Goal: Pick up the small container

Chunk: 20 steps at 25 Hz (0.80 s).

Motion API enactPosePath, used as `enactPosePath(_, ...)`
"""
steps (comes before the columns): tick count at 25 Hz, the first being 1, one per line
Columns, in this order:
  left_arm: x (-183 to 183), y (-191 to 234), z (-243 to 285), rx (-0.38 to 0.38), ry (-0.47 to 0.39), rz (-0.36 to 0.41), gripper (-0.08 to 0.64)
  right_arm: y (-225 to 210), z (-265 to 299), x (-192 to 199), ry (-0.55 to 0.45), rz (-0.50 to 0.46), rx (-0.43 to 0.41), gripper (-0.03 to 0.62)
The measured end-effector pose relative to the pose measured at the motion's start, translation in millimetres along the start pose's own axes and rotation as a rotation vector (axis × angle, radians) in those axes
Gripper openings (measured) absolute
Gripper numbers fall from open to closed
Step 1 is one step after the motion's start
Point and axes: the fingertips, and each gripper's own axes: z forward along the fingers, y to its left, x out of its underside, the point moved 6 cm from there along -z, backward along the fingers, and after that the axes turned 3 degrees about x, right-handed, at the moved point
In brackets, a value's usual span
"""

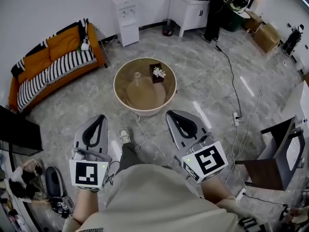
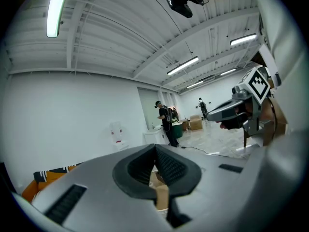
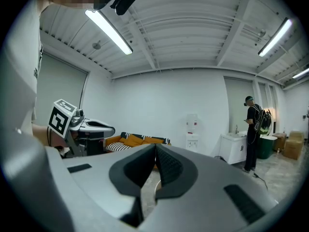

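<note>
A round tan table (image 1: pixel 124 96) stands on the grey floor ahead of me. On its far side sits a small dark container (image 1: pixel 155 75) with white flowers in it, and a small clear vessel (image 1: pixel 137 75) stands to its left. My left gripper (image 1: pixel 100 118) and right gripper (image 1: pixel 173 114) hover side by side short of the table, well apart from it. Both are shut with nothing between the jaws. In the left gripper view the jaws (image 2: pixel 155 147) meet at a closed seam. The right gripper view shows its jaws (image 3: pixel 155 147) closed the same way.
An orange sofa (image 1: pixel 53 62) with a striped blanket stands at the back left, a white water dispenser (image 1: pixel 126 18) and a white cabinet (image 1: pixel 190 8) at the back. A person (image 1: pixel 217 8) stands by the cabinet. Cables (image 1: pixel 236 95) cross the floor; a dark chair (image 1: pixel 275 158) is right.
</note>
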Motion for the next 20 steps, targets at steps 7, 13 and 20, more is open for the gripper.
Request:
enactPosePath(7,5,34,45,0.028,-0.011,0.005,0.006,-13,49,4,0.029,-0.001,0.01,-0.003)
enactPosePath(13,14,74,90,0.067,0.015,-0.011,0.006,-26,107,2,0.062,0.0,0.021,-0.003)
enactPosePath(20,14,140,150,0.119,0.022,-0.016,0.006,-39,187,-13,0.109,0.021,0.05,-0.003)
